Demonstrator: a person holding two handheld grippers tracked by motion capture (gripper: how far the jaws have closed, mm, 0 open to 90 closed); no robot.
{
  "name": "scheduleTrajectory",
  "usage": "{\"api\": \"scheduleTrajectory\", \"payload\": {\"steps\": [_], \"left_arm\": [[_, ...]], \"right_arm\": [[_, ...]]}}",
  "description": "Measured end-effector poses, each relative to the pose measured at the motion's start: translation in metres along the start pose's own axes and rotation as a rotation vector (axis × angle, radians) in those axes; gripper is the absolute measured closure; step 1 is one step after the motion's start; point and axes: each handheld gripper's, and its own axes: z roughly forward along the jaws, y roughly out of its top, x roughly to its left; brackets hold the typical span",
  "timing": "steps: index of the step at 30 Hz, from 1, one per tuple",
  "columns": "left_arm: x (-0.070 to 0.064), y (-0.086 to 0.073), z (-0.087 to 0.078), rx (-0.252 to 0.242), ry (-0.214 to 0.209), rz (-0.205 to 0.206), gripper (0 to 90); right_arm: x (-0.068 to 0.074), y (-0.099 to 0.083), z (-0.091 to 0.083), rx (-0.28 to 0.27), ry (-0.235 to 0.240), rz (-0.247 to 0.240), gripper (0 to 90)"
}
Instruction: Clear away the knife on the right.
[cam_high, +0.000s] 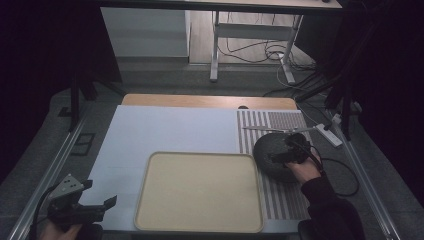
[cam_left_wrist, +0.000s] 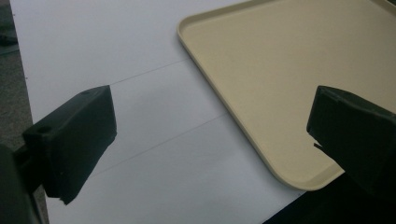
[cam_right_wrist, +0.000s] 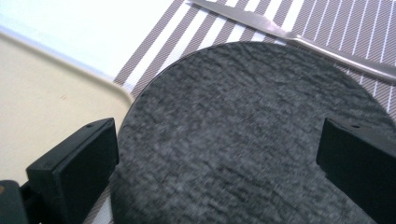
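Observation:
A dark grey round plate with a rough slate-like face lies on the striped placemat at the right of the table. My right gripper is open just over the plate, one jaw above each side of it, holding nothing. A metal knife lies on the placemat just beyond the plate. A beige tray lies empty at the front centre. My left gripper is wide open at the front left corner, near the tray's corner.
A white mat covers the left and middle of the table. The table's front edge runs right under the left gripper. Behind the table are a desk frame and floor cables; a power strip lies at the right.

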Motion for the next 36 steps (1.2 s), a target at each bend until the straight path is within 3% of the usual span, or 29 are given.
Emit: {"api": "scheduleTrajectory", "payload": {"steps": [25, 31, 36], "left_arm": [[0.001, 0.0, 0.001, 0.007, -0.004, -0.002, 1.9], [0.001, 0.0, 0.001, 0.009, -0.005, -0.001, 1.9], [0.001, 0.0, 0.001, 0.008, -0.005, -0.004, 1.9]], "right_arm": [[-0.039, 0.034, 0.049, 0.061, -0.045, 0.076, 0.0], [-0.041, 0.041, 0.063, 0.086, -0.06, 0.06, 0.0], [-0.047, 0.05, 0.07, 0.076, -0.069, 0.07, 0.0]]}}
